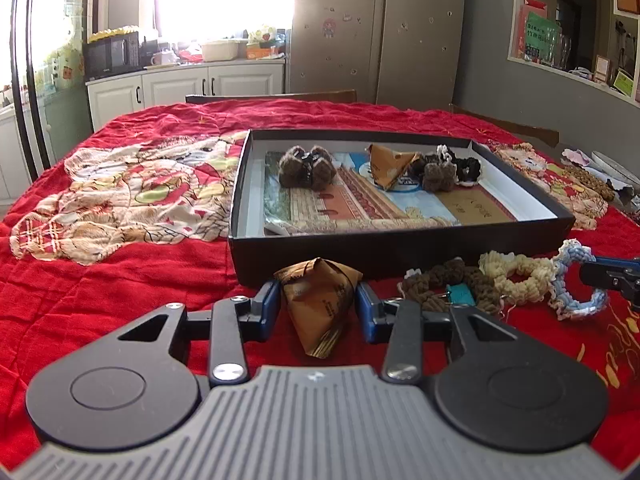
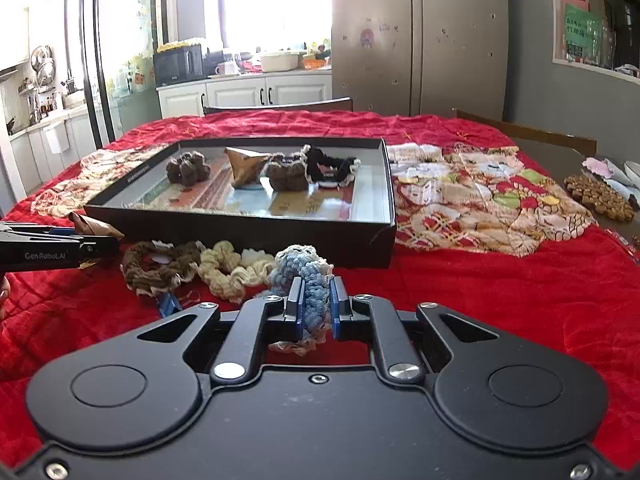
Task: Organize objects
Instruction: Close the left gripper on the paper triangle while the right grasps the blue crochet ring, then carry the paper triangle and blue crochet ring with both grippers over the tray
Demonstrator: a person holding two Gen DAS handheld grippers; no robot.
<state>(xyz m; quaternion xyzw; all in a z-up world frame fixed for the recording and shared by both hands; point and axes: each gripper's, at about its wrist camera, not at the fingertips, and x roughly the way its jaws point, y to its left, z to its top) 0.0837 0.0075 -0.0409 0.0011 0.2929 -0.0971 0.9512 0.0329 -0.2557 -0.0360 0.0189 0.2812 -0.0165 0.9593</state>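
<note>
While I held both hands low over the red cloth (image 1: 120, 280), my left hand-held gripper (image 1: 318, 304) had its blue pads against the two sides of a brown packet (image 1: 320, 304), a pyramid-shaped wrapper whose lower tip hung between the fingers (image 1: 268, 308) toward the camera; I read that as a grip on the packet. Just ahead of it stood the near wall of the black box (image 1: 400, 248), so the packet was outside the box, close against its front. To the right of this gripper lay a row of crocheted pieces: a brown one (image 1: 448, 280), then a cream one (image 1: 516, 276), then a blue one (image 1: 576, 280).

My right hand-held gripper (image 2: 316, 308) was clenched on that blue piece (image 2: 304, 272), the pads pinching its middle while frilled ends stuck out ahead of the fingertips and behind them. Left of this gripper, the cream piece (image 2: 232, 272) and the brown piece (image 2: 160, 268) rested on the cloth, touching each other. Farther left I saw my left gripper's fingers (image 2: 60, 254) with the packet (image 2: 96, 226) beyond them.

Ahead of both grippers the box (image 2: 248, 236) was open. Inside it were a dark brown crochet cluster (image 2: 188, 172), a second brown packet (image 2: 244, 168), another brown cluster (image 2: 288, 174) and a black piece with pale trim (image 2: 332, 166).
</note>
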